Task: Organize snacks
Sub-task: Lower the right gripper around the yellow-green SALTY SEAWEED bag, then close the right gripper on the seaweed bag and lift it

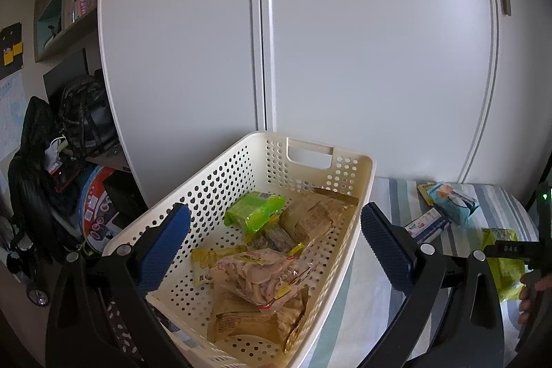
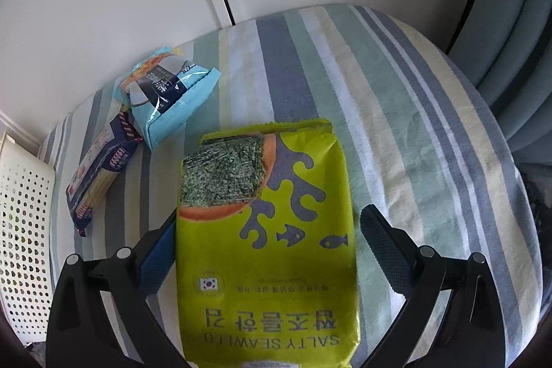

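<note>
1. While the left tongs [image 1: 276,240] hang wide apart and empty over the cream perforated basket [image 1: 358,195], the snacks already sorted lie loose inside it: a lime-green packet [image 1: 253,211] toward the far end, a brown paper-look pack [image 1: 317,218] beside it, and a clear bag of pale crisps [image 1: 258,278] heaped on another pack nearest the camera.

2. Because that clear bag rides high on the pile, anything dropped on it from above could slide off toward the basket's low near rim; it could also crush the crisps.

3. Between basket and right tongs, three snacks wait on the striped bed cover [image 2: 396,92]: a dark cracker sleeve [image 2: 100,171] just beside the basket wall, a pale blue pouch [image 2: 165,92] overlapping its far end, and the yellow-green seaweed packet [image 2: 265,230].

4. Around the seaweed packet stand the right tongs [image 2: 265,244], spread wide; the left pad looks tucked at the packet's edge, the right pad just clear of it, and no pinch is visible.

5. Since the packet is broad, flat and slick, closing across its width would likely buckle it or let it squirt out, and pressing down into the soft cover could snag the fabric.

6. At far right of the left view, a hand [image 1: 533,295] grips the other tool.
</note>
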